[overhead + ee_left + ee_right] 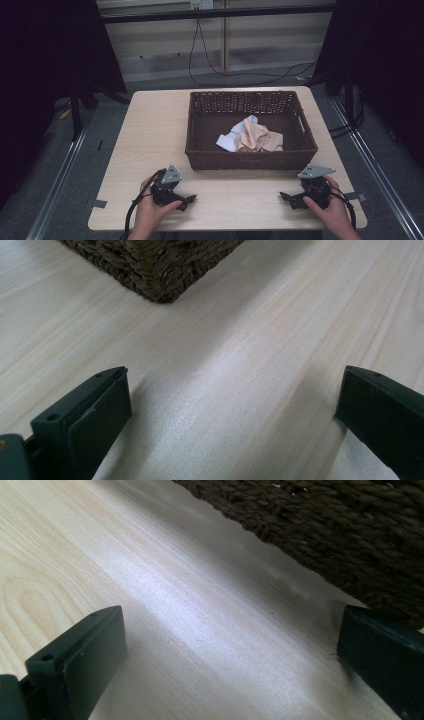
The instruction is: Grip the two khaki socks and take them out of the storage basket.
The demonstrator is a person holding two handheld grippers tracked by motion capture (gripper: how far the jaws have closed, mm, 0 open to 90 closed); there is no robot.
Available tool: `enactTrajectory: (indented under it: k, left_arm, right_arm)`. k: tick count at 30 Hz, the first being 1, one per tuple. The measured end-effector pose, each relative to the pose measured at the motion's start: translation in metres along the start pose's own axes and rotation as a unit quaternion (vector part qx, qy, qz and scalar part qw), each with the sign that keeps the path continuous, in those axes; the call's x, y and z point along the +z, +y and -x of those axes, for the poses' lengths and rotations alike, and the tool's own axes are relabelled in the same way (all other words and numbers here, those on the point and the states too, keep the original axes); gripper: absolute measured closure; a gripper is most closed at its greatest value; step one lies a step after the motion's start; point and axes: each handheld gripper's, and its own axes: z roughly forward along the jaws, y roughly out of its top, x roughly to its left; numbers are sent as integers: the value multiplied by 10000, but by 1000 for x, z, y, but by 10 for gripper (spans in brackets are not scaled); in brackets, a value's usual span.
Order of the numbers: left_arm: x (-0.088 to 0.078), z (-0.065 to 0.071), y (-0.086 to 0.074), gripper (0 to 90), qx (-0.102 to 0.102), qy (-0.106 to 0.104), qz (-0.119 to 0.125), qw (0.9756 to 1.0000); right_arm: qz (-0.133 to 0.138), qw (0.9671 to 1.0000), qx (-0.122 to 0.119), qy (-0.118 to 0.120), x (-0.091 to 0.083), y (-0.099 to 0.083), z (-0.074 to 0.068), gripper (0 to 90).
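We are resting both tools on the table [150, 130], each one low and pointing inward across the near edge. The left gripper [189, 200] is sitting at about seven o'clock from the wicker basket [250, 159], its jaws spread wide with only bare wood between them; the right gripper [285, 196] is sitting at about five o'clock, likewise released and empty. The crumpled cloths [252, 137], a peach one overlapping a white one, are lying inside the basket toward its near wall, well apart from both tools.

To start well, we judge that we are needing to lift a gripper clear over the near rim before descending, keeping the jaws wide. We are aiming for a raised fold of the peach cloth rather than the flat weave below, so the pads catch fabric alone.
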Motion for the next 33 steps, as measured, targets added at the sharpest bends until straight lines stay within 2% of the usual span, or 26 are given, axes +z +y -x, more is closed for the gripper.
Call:
enactTrajectory:
  k: [5, 6, 13, 14, 15, 21, 22, 23, 24, 25, 26, 31, 33]
  left_arm:
    - [0, 0, 0, 4, 3, 1, -3, 10000]
    - [0, 0, 0, 5, -3, -1, -2, 10000]
    - [0, 0, 0, 4, -1, 0, -2, 10000]
    - [0, 0, 0, 5, -2, 0, -3, 10000]
    - [0, 0, 0, 4, -6, -6, 9, 10000]
    - [0, 0, 0, 5, -6, -7, 10, 10000]
    - [0, 0, 0, 5, -3, 0, -2, 10000]
    - [0, 0, 0, 5, -3, 0, -2, 10000]
    - [0, 0, 0, 5, -4, -1, -1, 10000]
    - [0, 0, 0, 5, -4, -1, -1, 10000]
    - [0, 0, 0, 4, -4, -1, -1, 10000]
    - [0, 0, 0, 4, -3, -4, 1, 10000]
    - [0, 0, 0, 4, -2, -9, 6, 10000]
  right_arm:
    - [-149, 9999, 27, 16, 0, 4, 0, 0]
    - [-259, 9997, 11, 21, 1, 7, -2, 0]
    - [-506, 9985, -81, 191, 2, 16, -8, 24]
    - [-625, 9975, -169, 275, 3, 19, -9, 26]
    - [-717, 9968, -150, 325, 2, 21, -10, 26]
    - [-899, 9945, -344, 409, 1, 35, -13, 38]
    - [-1005, 9929, -417, 474, 1, 41, -14, 38]
    - [-1005, 9929, -417, 474, 1, 41, -14, 38]
    - [-1099, 9912, -530, 512, 0, 47, -16, 38]
    - [-1099, 9912, -530, 512, 0, 47, -16, 38]
    - [-1148, 9898, -611, 586, 0, 52, -19, 37]
    - [-1299, 9869, -685, 664, 0, 61, -25, 38]
    - [-1398, 9847, -767, 705, 0, 66, -27, 41]
